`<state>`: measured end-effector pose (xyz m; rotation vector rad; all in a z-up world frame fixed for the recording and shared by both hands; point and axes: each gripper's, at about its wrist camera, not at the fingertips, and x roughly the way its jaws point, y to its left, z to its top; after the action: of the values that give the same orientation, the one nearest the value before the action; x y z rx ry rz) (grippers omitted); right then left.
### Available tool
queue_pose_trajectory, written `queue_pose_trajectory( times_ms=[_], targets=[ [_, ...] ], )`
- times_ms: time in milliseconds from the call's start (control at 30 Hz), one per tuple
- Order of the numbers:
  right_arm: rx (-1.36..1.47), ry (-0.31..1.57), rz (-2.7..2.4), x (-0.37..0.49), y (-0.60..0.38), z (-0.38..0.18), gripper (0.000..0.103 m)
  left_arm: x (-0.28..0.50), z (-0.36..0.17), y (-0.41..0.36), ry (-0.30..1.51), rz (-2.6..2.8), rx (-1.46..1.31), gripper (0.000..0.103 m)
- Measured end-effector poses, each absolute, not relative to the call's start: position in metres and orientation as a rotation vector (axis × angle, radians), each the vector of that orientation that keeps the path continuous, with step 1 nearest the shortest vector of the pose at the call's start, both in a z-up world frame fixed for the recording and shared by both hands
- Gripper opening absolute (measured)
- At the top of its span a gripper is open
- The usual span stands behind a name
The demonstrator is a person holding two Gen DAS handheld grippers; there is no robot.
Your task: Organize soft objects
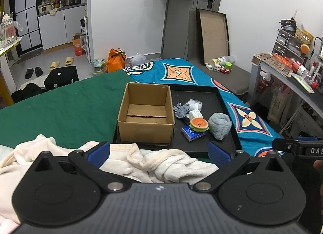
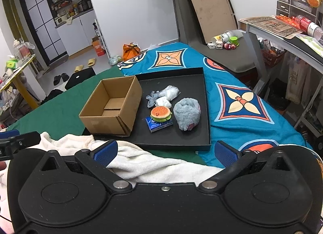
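An empty cardboard box (image 1: 146, 112) (image 2: 111, 106) stands at the left of a black tray (image 1: 203, 94) (image 2: 193, 76). On the tray lie a burger plush (image 1: 198, 124) (image 2: 160, 113), a blue tissue pack (image 1: 192, 133) (image 2: 159, 124), a grey fluffy plush (image 1: 219, 124) (image 2: 186, 113), a grey rag (image 1: 181, 110) (image 2: 152, 98), and white wrapped bundles (image 1: 194, 113) (image 2: 169, 92). My left gripper (image 1: 159, 152) and right gripper (image 2: 165, 151) are both open and empty, above a cream fleece blanket (image 1: 141, 161) (image 2: 141, 163) in front of the tray.
The tray sits on a bed with a green cover (image 1: 60, 104) and a blue patterned cover (image 1: 201, 72). A desk (image 2: 282, 30) with clutter stands at the right. A chair (image 2: 238, 56) with small toys is behind the bed.
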<state>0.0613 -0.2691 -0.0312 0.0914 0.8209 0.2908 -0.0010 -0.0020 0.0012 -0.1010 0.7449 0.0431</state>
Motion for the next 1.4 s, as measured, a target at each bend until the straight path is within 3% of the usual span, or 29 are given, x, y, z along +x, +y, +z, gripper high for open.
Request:
queue_pose_trajectory(
  times_ms=[800,1200,1400],
  targets=[
    [0.148,0.857,0.257,0.130,-0.273,-0.081,0.103,0.063,-0.033,0.020,0.802,0.099,-0.091,0.102],
    [0.160,0.918,0.250,0.166,-0.267,-0.105,0.091,0.098,-0.053,0.038,0.845,0.176,-0.135,0.094],
    [0.180,0.956,0.230,0.187,-0.265,-0.113,0.091,0.115,-0.061,0.044,0.878,0.199,-0.135,0.088]
  ],
)
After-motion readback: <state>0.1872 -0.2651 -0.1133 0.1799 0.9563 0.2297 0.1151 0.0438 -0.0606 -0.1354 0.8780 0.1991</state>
